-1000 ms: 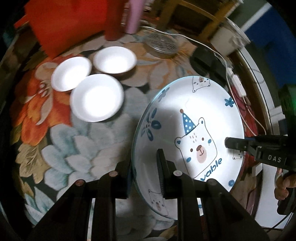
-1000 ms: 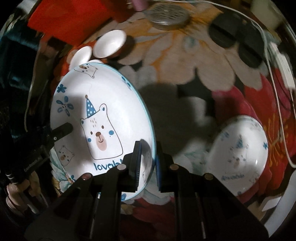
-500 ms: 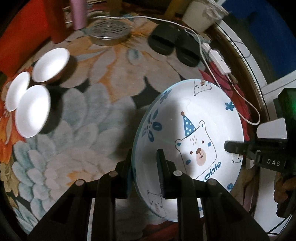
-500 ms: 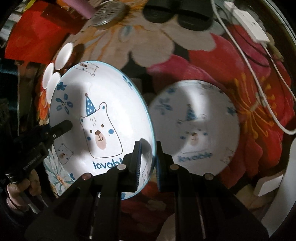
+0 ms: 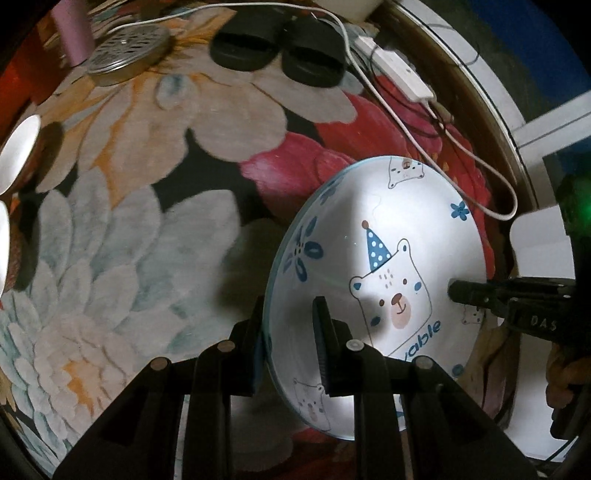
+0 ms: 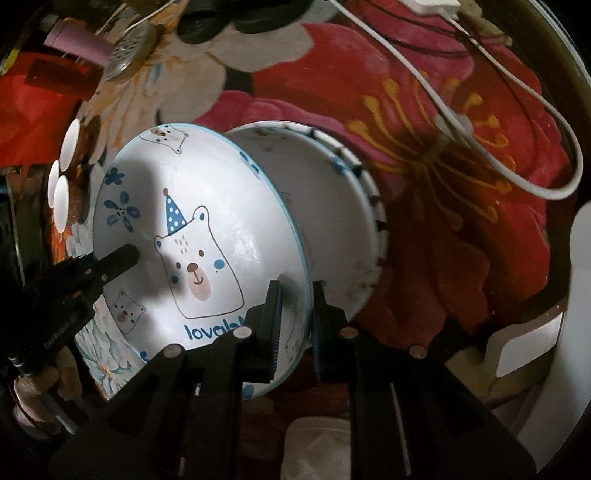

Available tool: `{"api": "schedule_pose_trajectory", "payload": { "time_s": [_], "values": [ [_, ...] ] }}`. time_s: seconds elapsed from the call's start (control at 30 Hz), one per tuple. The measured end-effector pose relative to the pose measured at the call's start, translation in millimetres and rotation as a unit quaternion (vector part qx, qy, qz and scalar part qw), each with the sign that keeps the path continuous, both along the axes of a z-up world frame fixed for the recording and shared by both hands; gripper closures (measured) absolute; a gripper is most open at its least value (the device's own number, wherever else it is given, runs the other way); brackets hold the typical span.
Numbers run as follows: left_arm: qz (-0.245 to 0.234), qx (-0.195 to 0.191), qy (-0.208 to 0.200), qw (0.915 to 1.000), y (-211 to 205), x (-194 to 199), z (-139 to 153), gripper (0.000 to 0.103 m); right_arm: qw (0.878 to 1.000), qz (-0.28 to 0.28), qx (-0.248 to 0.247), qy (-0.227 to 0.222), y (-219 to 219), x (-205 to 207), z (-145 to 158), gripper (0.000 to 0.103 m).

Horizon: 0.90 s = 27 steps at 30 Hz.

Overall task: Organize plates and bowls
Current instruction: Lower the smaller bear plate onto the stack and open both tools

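A white bear-print plate (image 5: 391, 258) with a blue rim is held off the floral carpet by both grippers. My left gripper (image 5: 288, 332) is shut on its left rim. My right gripper (image 6: 295, 314) is shut on its opposite rim, and its finger shows in the left wrist view (image 5: 476, 295). In the right wrist view the held plate (image 6: 192, 229) hangs just above a second, matching plate (image 6: 332, 221) lying on the carpet. Three small white bowls (image 5: 18, 147) sit at the far left; they also show in the right wrist view (image 6: 62, 173).
Black slippers (image 5: 280, 48), a round metal strainer (image 5: 125, 51) and a pink cylinder (image 5: 72, 33) lie at the carpet's far side. A white power strip (image 5: 399, 74) and cable (image 6: 480, 122) run along the right. A white object (image 6: 535, 339) lies at the right edge.
Both grippers carried the bear plate to the right, away from the white bowls. It now hangs close over the second bear plate, which fills more of the right wrist view.
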<state>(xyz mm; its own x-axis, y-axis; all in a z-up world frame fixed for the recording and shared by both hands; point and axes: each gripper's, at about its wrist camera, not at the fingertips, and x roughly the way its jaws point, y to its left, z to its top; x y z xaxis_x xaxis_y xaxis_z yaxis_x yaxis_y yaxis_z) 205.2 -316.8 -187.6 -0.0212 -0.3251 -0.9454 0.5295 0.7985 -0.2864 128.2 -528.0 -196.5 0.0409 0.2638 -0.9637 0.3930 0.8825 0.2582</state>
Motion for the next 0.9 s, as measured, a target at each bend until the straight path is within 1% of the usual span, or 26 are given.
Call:
{"api": "schedule_pose_trajectory", "payload": {
  "time_s": [0.13,0.27,0.37,0.47,0.57,0.6,0.7,0.8,0.87,0.9],
  "values": [
    [-0.010,0.003,0.005,0.9999,-14,-3,-10,0.081,1.000,-0.007,-0.003,0.006,-12,-4,-7,0.087],
    [-0.026,0.016,-0.001,0.9995,-27,-9,-18,0.081,1.000,-0.015,-0.002,0.011,-22,-9,-17,0.087],
    [-0.034,0.026,-0.017,0.9989,-34,-11,-18,0.081,1.000,-0.011,-0.007,0.013,-24,-11,-22,0.087],
    [-0.033,0.029,-0.021,0.9988,-35,-8,-16,0.081,1.000,-0.005,-0.015,0.013,-25,-10,-27,0.087],
    [-0.029,0.033,-0.021,0.9988,-34,-5,-17,0.081,0.999,0.010,-0.036,0.004,-23,-6,-25,0.087],
    [-0.029,0.030,-0.025,0.9988,-34,-6,-16,0.078,0.999,0.013,-0.042,0.004,-21,-4,-26,0.088],
    [-0.035,0.031,-0.034,0.9983,-37,-5,-14,0.075,0.999,0.021,-0.050,-0.002,-18,-2,-24,0.087],
    [-0.034,0.025,-0.032,0.9986,-36,-4,-13,0.074,0.998,0.029,-0.056,-0.005,-18,-2,-23,0.086],
    [-0.035,0.019,-0.032,0.9987,-34,-4,-11,0.069,0.998,0.026,-0.058,-0.010,-18,-3,-20,0.086],
    [-0.035,0.017,-0.034,0.9987,-33,-4,-9,0.061,0.998,0.027,-0.060,-0.012,-17,-3,-18,0.086]
  ]
}}
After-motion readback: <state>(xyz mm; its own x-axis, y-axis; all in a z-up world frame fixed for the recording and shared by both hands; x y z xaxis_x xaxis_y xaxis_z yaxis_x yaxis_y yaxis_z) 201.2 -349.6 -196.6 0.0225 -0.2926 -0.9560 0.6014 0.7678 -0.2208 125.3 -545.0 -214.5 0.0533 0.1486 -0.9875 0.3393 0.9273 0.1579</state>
